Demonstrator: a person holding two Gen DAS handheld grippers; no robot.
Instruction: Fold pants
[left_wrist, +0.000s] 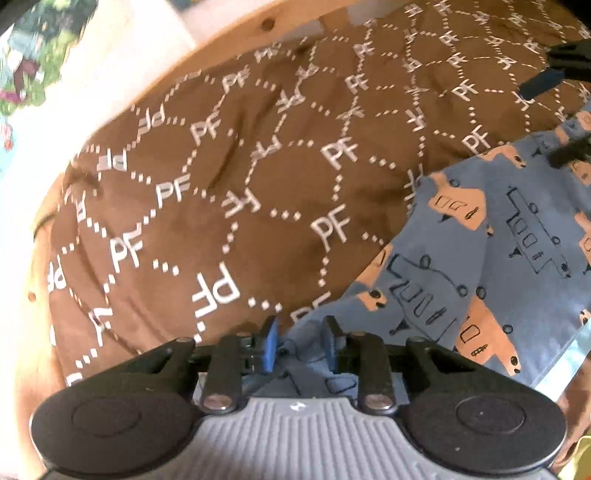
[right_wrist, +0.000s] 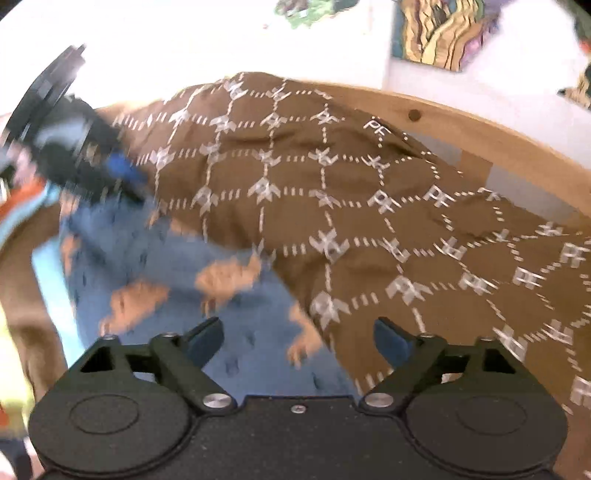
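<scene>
1. Blue rubber pads (left_wrist: 271, 345) of the left gripper (left_wrist: 300, 345) stand close together with a bunched edge of the blue cotton pants printed with orange and outlined vehicles (left_wrist: 480, 240) between them. They look clamped on that fabric, probably so the edge can be carried over for a fold.
2. Wide apart and holding nothing, the blue-tipped fingers (right_wrist: 207, 339) of the right gripper (right_wrist: 299, 341) hang above the pants (right_wrist: 155, 240), just where blue cloth meets brown. It seems poised to take a second hold.
3. Outward, the pants lie spread on a brown bedspread with a white dotted grid and "PF" letters (left_wrist: 207, 177). That gives a broad, soft surface for flattening them.
4. Each view catches the other gripper at its edge, so both tools work the same garment from opposite ends.
5. Beyond the spread runs a curved pale wooden frame (right_wrist: 461, 114), then a white wall with colourful pictures (right_wrist: 439, 33).
</scene>
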